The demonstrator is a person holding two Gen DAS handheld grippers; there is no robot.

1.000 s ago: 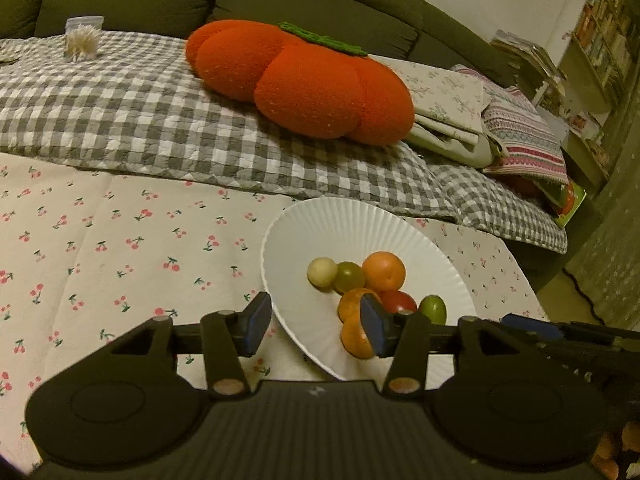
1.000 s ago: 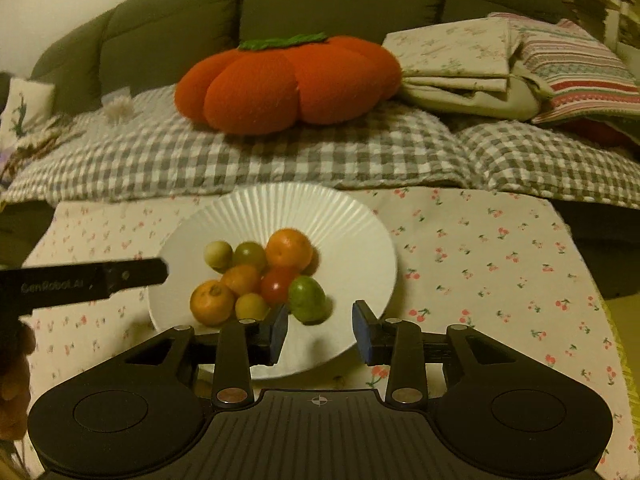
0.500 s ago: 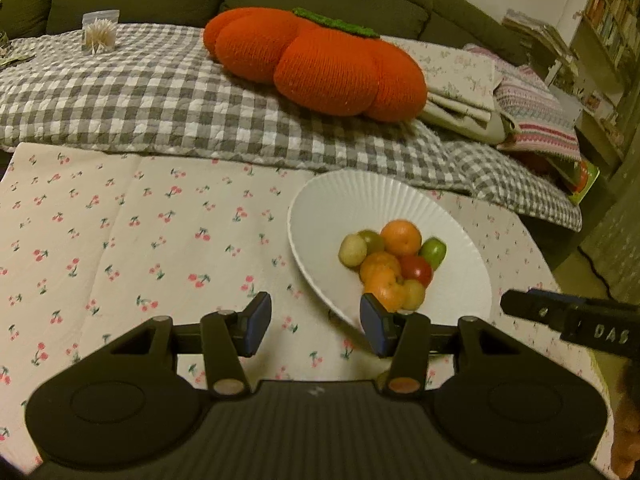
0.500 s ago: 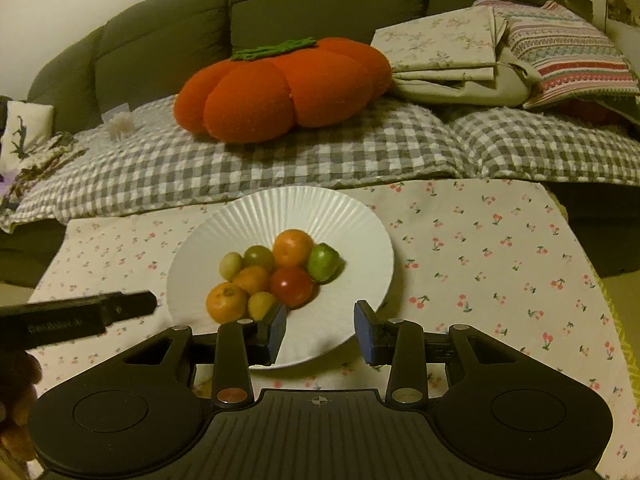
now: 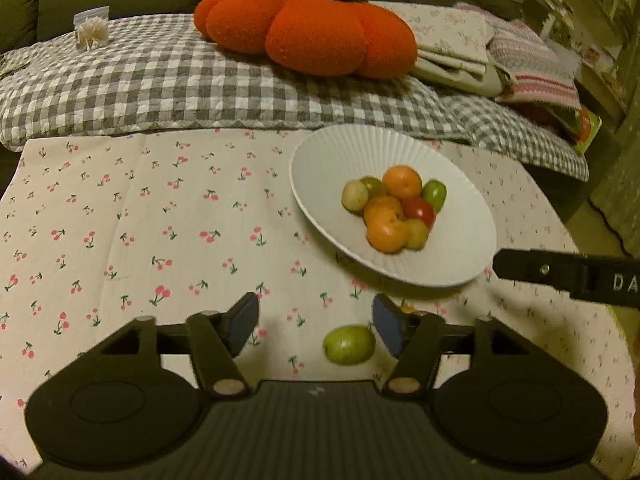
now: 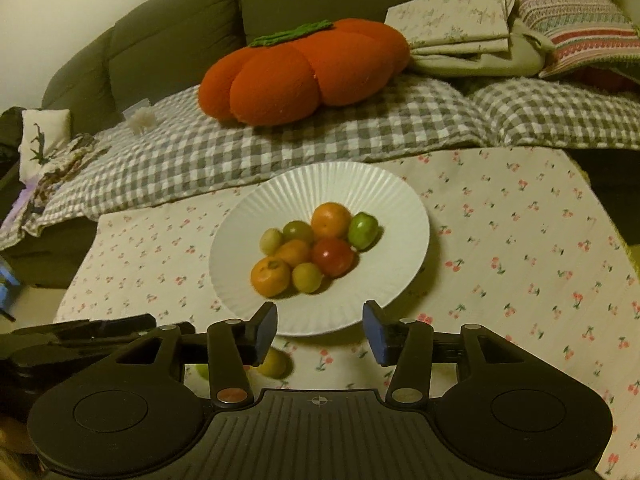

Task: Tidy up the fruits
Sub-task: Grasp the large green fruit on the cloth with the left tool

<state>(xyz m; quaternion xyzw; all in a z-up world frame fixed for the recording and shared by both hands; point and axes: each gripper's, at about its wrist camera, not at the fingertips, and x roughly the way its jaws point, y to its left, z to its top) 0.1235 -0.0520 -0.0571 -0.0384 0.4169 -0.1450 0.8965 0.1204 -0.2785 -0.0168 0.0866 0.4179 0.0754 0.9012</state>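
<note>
- The surface under the cream cherry-print cloth (image 5: 160,220) now shows more of its near edge than a second ago, because we have drawn both grippers back from the dish.
- The white ribbed plate (image 5: 320,152) sits on that cloth with eight small fruits heaped in its middle: oranges, one red, several green and yellowish.
- Our left gripper (image 5: 316,326) hovers over the cloth, jaws apart and empty.
- Our right gripper (image 6: 320,330) hangs just short of the plate's near rim, jaws likewise apart, nothing held.
- A loose green fruit (image 5: 349,345), unseen earlier, lies on the cloth just beside the left gripper's right finger; we judge it needs plating.
- A yellowish fruit (image 6: 274,362) lies off the plate too.
</note>
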